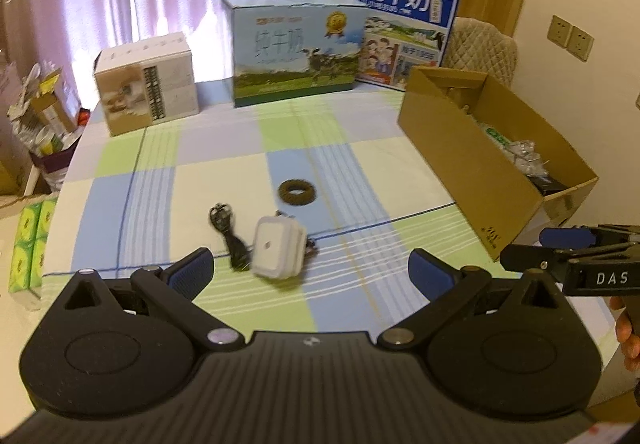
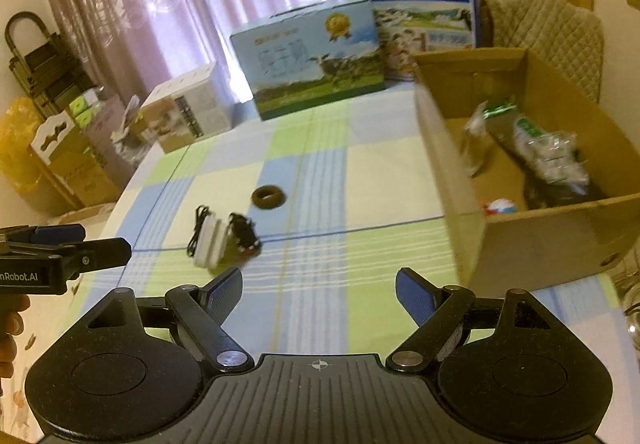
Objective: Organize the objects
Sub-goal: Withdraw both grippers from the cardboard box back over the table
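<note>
Left gripper [image 1: 310,264] fingers spread wide, empty; right gripper [image 2: 319,286] same. White charger [image 1: 278,252] lower centre of desk [image 1: 400,163], black cable [image 1: 228,236] touching. Looks light, rigid, smooth: pinch flat sides; cable floppy.

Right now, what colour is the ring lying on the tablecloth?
Dark brown; the ring shows best in the left wrist view.

- The right gripper [image 2: 319,298] fills the bottom of the frame, jaws spread wide, empty.
- Centre left, a white charger [image 2: 210,242] and black cable [image 2: 243,232] lie on the checked tablecloth [image 2: 360,171].
- A brown ring [image 2: 268,197] sits just beyond.
- At right, an open cardboard box [image 2: 560,228] holds wrappers.
</note>
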{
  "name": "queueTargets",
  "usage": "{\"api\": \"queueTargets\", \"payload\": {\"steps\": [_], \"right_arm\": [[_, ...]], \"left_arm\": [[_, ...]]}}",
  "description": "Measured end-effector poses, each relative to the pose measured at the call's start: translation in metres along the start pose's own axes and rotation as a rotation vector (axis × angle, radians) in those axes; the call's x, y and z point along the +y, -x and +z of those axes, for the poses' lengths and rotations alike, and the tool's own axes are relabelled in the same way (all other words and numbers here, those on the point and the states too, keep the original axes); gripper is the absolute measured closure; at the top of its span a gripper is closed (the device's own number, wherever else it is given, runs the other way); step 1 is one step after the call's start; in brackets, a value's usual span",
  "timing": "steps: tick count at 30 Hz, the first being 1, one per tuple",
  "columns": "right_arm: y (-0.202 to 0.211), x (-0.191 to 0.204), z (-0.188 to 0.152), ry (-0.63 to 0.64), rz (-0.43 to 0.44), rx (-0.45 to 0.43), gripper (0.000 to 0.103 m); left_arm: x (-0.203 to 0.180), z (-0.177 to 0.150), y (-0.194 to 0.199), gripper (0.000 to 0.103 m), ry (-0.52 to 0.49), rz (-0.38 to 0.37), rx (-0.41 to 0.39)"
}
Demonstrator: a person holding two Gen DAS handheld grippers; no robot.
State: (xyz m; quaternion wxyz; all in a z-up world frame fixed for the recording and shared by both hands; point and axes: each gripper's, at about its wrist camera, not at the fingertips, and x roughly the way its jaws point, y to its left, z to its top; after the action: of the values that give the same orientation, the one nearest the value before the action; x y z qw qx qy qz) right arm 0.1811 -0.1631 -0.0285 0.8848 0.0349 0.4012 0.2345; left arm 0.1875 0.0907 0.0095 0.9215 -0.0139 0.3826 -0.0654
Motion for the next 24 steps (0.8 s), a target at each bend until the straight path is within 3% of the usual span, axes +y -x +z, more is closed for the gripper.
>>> {"api": "queueTargets", "payload": {"steps": [17,21,24], "right_arm": [[-0.083,0.054,0.001,0.024,0.154,0.083,0.023],[-0.108,0.065,0.005,0.035,0.171,0.102,0.044],[-0.125,0.069,0.007,0.022,0.183,0.120,0.050]], "left_arm": [[0.069,-0.016,-0.022,0.001,0.104,0.114,0.065],[0.086,-0.018,-0.031,0.001,0.134,0.140,0.080],[0.096,-0.019,-0.037,0.001,0.151,0.148,0.093]]}}
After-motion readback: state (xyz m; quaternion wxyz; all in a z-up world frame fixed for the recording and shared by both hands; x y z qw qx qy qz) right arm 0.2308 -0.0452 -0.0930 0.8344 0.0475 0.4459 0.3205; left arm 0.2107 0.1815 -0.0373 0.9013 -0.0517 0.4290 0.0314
